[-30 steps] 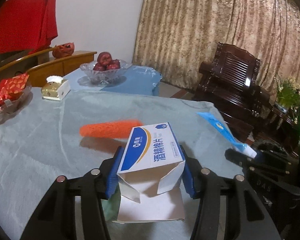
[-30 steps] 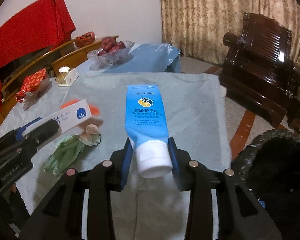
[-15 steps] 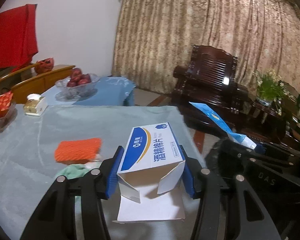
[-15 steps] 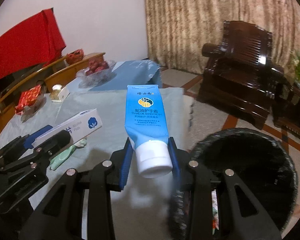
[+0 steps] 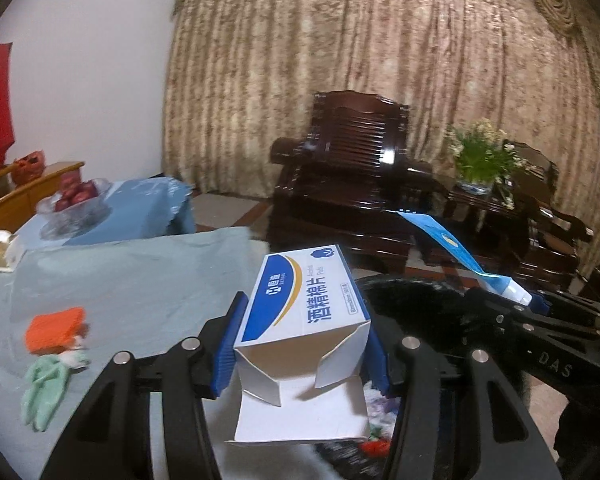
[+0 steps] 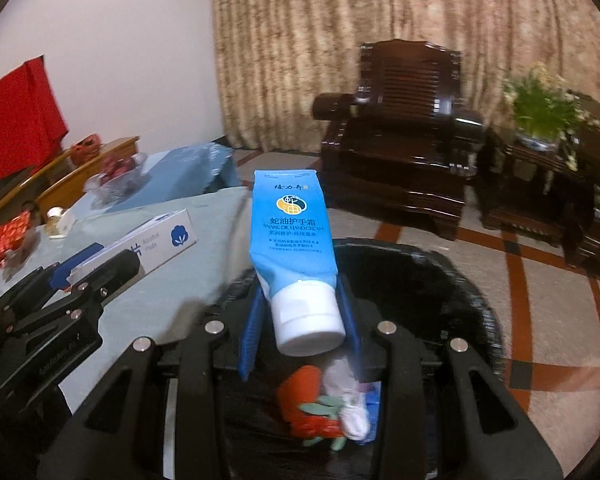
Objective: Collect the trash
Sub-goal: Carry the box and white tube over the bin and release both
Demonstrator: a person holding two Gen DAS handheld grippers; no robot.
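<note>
My left gripper is shut on a white and blue alcohol pad box with its end flap open, held at the table's right edge beside the black trash bin. My right gripper is shut on a blue hand cream tube, white cap toward the camera, held over the black-lined trash bin. Inside the bin lie orange, white and blue scraps. The right wrist view shows the left gripper and its box at the left; the left wrist view shows the tube at the right.
On the grey-green tablecloth lie an orange net piece and a green glove. A fruit bowl and a small tissue box sit farther back. Beyond the bin stand a dark wooden armchair and a potted plant.
Both grippers swung to the right, off the table's middle toward the bin, each keeping its item. The bin has come fully under the right gripper.
</note>
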